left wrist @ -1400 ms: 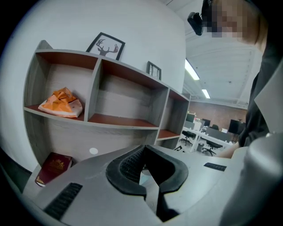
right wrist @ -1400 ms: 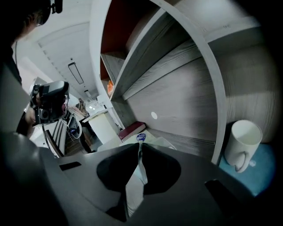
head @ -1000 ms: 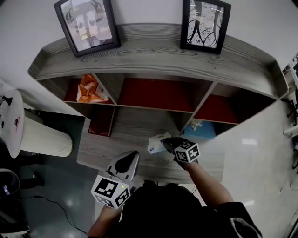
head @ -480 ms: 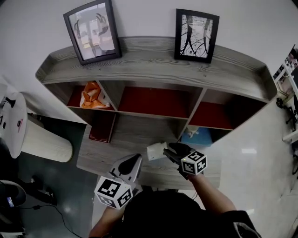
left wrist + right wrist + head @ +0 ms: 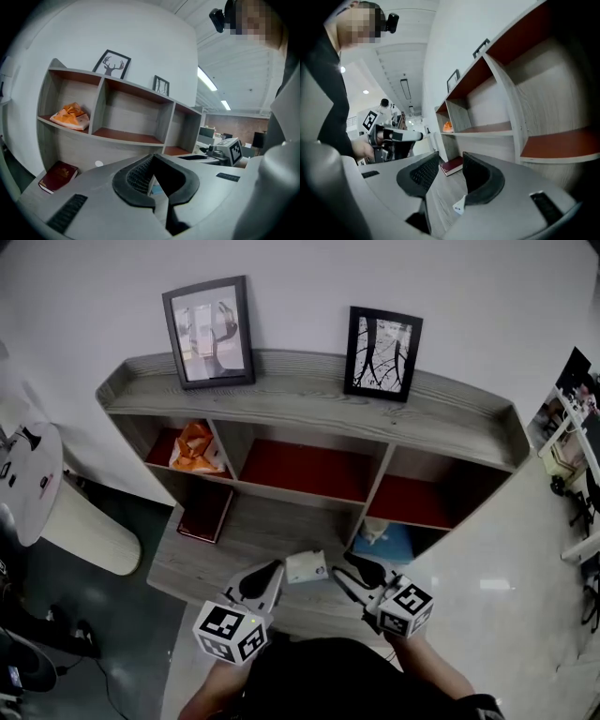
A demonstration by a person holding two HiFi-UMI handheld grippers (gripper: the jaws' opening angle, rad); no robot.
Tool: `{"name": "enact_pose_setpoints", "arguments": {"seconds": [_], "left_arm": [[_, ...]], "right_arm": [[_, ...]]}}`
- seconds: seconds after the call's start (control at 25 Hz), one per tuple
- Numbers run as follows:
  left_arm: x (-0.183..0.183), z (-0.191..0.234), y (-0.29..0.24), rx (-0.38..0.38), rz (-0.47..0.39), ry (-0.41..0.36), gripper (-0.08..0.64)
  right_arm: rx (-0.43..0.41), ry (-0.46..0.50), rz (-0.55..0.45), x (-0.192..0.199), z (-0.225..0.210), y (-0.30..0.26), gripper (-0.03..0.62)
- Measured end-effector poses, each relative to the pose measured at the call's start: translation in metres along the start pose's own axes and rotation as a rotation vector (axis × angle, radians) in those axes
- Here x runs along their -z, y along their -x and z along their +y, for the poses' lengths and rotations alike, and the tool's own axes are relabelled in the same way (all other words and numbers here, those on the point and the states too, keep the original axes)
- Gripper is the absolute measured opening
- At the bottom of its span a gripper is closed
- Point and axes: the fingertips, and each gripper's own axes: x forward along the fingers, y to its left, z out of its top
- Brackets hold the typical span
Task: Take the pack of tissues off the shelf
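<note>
pack of tissues (image 5: 307, 567) laid flat on desk (image 5: 234, 542) between both grippers, right gripper (image 5: 340, 564) fingers just opened, held apart, nothing between them, left gripper (image 5: 276, 566) fingers pressed together, empty

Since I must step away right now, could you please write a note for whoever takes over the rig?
Left hand-held gripper: shut, empty.
Right hand-held gripper: jaws have just opened, nothing between them.
Pack of tissues: lies on the low wooden ledge before the cubbies, between the two grippers.
Done: pack is out of the cubbies.
Left: apparently nothing, perhaps carrying it away.
</note>
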Motion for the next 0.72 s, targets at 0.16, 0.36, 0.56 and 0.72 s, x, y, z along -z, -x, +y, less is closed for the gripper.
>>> {"name": "enact_pose_setpoints", "arguments": {"seconds": [0.16,0.36,0.56,0.72], "left_arm": [[0.002,-0.011,0.006,-0.037,0.0,-0.017,0.014],[0.014,-0.017,0.022,-0.085,0.019,-0.003,0.014],[0.019,-0.001,0.041,-0.113,0.008,0.018,0.014],[0.006,0.028,0.054,-0.086,-0.019,-0.035,0.014]], "right_arm": [[-0.082,0.01,-0.061,-0.018,0.022,0.021,0.117],[-0.154,0.077,-0.068,-0.023,0.036,0.025,0.041],[-0.169,0.098,-0.058,-0.025,0.053,0.012,0.028],[-0.155,0.125,-0.059,-0.029,0.069,-0.011,0.028]]}}
